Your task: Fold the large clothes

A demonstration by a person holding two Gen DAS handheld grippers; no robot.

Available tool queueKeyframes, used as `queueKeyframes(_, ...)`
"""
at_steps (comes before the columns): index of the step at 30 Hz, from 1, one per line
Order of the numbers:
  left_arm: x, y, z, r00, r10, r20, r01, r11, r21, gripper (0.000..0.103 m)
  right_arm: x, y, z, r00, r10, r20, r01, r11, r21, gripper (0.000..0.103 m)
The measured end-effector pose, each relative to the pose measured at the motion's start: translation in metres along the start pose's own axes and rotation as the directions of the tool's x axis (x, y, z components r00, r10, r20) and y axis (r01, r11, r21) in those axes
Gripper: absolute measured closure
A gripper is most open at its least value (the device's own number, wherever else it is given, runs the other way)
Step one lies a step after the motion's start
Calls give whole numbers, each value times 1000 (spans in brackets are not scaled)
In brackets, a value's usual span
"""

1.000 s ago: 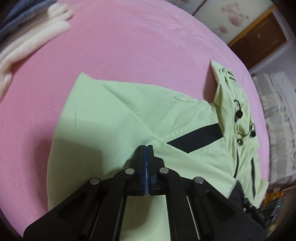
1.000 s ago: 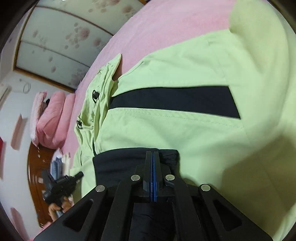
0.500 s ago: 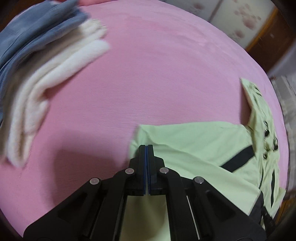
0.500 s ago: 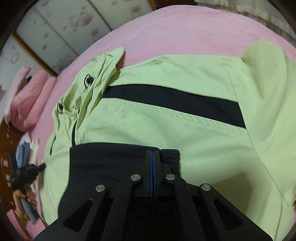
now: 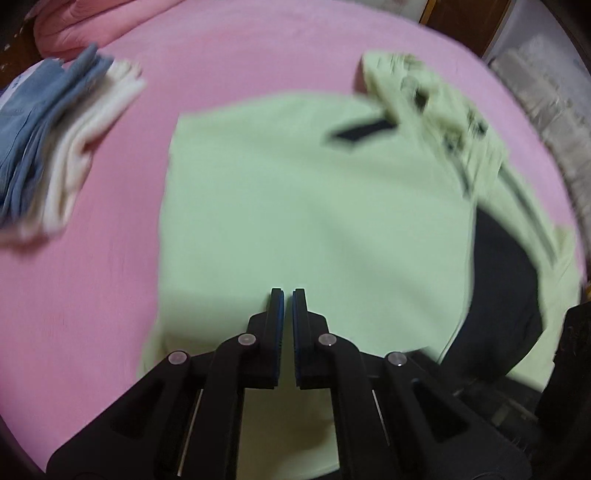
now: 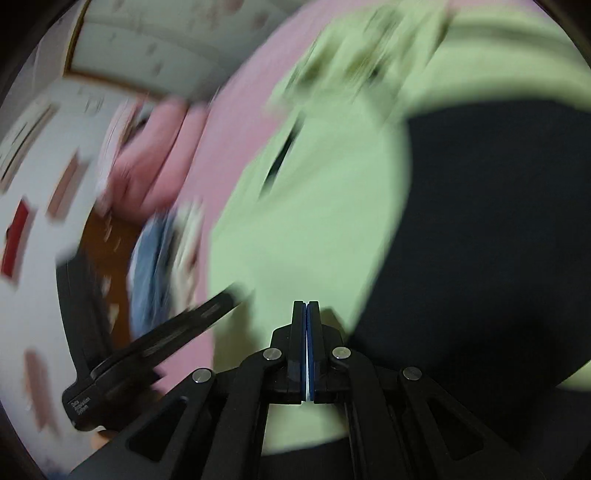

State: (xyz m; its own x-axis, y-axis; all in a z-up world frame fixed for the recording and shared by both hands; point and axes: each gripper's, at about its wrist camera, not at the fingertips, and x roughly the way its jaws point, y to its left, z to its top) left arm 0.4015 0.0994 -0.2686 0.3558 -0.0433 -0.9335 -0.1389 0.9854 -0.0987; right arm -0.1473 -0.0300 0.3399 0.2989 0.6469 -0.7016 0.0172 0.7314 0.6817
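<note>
A light green jacket [image 5: 303,199] with black panels lies folded on the pink bed [image 5: 92,295]; its hood [image 5: 436,99] is at the far right. My left gripper [image 5: 287,295] hovers over the jacket's near edge, its jaws parted by a narrow gap with nothing between them. In the blurred right wrist view my right gripper [image 6: 306,306] has its jaws pressed together over the green and black jacket [image 6: 303,229]; whether cloth is pinched is hidden by blur. The left gripper [image 6: 221,302] shows at its lower left.
A stack of folded blue and cream clothes [image 5: 51,147] lies at the bed's left side. Pink pillows [image 5: 92,22] sit at the far left. A wooden cabinet [image 5: 465,22] and a pale bundle [image 5: 546,96] stand beyond the bed's right edge.
The left gripper's jaws have parted slightly and let go of the jacket's fold, which now lies flat over the body. Both cameras swung quickly; the right one moved closer over the black panel.
</note>
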Motion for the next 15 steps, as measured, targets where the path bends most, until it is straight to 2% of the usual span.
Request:
queueKeyframes(3,0,22,-36,1000,4,-10,-4,1000,6,102,-4,18,-49,998,-41,-43,36,994,-104,103)
queueKeyframes(5,3,26,-40,1000,-7,-14,7,1000,10,102,5,15,-56,996,-63,-58,55,990,-131,103)
queueKeyframes(6,4,35,-41,999,-29,-24,29,1000,-2,102,20,10,-46,996,-58,-64,49,989,-136,103)
queueKeyframes(9,7,70,-38,994,-102,-43,97,990,-101,102,-23,-16,-48,998,-48,-40,44,993,-109,103)
queueKeyframes(10,6,84,-41,992,-116,-46,108,984,-144,102,-26,-27,-35,998,-63,-25,60,993,-101,103)
queueKeyframes(12,8,104,-44,990,-132,-58,118,973,-200,102,-48,-52,-14,974,-220,49,224,968,-114,103)
queueKeyframes(14,11,119,-45,978,-198,-68,175,952,-252,102,-95,-83,-11,943,-312,112,319,946,-54,103)
queueKeyframes(15,13,123,-45,973,-219,-71,193,945,-266,102,-126,-105,-14,905,-402,137,403,915,22,103)
